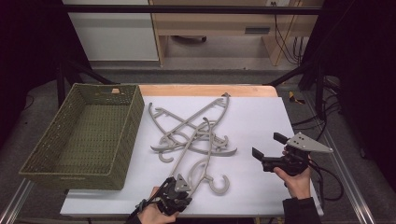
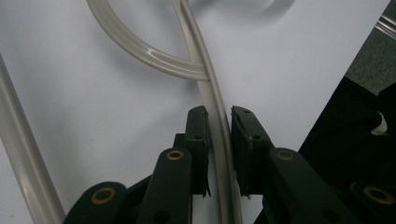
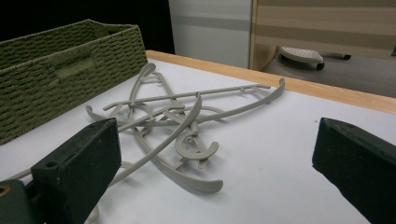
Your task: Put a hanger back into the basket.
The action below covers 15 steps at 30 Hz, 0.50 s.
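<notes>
Green basket: olive-green woven rectangular basket (image 1: 84,135) sits at the left of the tabletop, nothing inside it; its woven wall and handle slot also appear at the left of the right gripper view (image 3: 60,88).
Tabletop: white sheet over a wooden tabletop (image 1: 261,116), the wood edge visible along the far side.
Left tongs: black left tongs (image 1: 180,189), held in the person's left hand (image 1: 154,215) at the near edge of the tabletop, jaws narrowed around the thin bar of a hanger; in the left gripper view the bar runs between the two pads, touching the left pad, with a sliver of space at the right pad (image 2: 245,140), so a full clamp cannot be confirmed.
Grey hangers: pile of grey plastic clothes hangers (image 1: 196,135) lies crossed over one another in the middle of the white sheet, just right of the basket; the nearest hanger (image 1: 201,168) stretches from the pile toward the left tongs, its hook curling on the sheet.
Right tongs: black right tongs (image 1: 265,145) with a grey three-cornered plate, held in the person's right hand (image 1: 296,179) above the right part of the sheet, jaws spread wide and holding nothing, pointed toward the pile and well apart from it.
</notes>
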### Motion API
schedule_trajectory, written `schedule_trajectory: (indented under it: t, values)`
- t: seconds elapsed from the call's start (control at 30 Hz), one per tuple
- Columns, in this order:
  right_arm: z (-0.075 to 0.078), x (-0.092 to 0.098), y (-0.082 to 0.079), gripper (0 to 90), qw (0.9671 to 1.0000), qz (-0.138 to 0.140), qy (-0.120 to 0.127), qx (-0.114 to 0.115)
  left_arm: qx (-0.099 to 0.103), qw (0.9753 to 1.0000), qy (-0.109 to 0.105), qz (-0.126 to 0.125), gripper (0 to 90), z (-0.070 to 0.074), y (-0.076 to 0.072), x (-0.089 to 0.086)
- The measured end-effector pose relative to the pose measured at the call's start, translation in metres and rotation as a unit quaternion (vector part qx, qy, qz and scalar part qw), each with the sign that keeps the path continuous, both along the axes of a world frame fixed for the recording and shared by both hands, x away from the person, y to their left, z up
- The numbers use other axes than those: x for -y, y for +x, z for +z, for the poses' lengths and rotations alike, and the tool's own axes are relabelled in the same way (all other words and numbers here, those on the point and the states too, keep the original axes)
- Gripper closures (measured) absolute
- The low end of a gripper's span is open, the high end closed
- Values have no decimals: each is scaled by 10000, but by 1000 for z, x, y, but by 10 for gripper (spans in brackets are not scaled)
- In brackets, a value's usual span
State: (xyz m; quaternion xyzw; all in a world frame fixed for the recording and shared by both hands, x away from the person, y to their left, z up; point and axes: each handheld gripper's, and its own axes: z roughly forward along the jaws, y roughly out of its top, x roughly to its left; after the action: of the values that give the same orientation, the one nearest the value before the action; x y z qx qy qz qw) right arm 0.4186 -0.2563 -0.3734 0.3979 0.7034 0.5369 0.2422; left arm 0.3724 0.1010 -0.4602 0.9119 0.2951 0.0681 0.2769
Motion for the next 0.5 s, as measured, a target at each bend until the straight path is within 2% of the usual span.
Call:
schedule_trajectory:
  t: [0.07,0.2,0.27,0.33,0.37,0.5]
  values:
    - [0,0,0,13,10000,2,-4,1,36,9999,143,-16,788,1,2,-5]
    - [0,0,0,14,10000,11,-10,-4,1,9999,162,-31,791,2,5,-8]
    - [0,-1,0,14,10000,-1,-6,-11,66,9998,163,16,781,1,5,-6]
    - [-1,-1,0,14,10000,11,-2,-18,128,9998,180,36,761,1,6,-5]
    - [-1,-1,1,14,10000,8,-19,-19,122,9998,178,40,685,1,7,-3]
    - [0,-1,0,13,10000,16,8,-20,63,9997,199,118,686,1,9,-1]
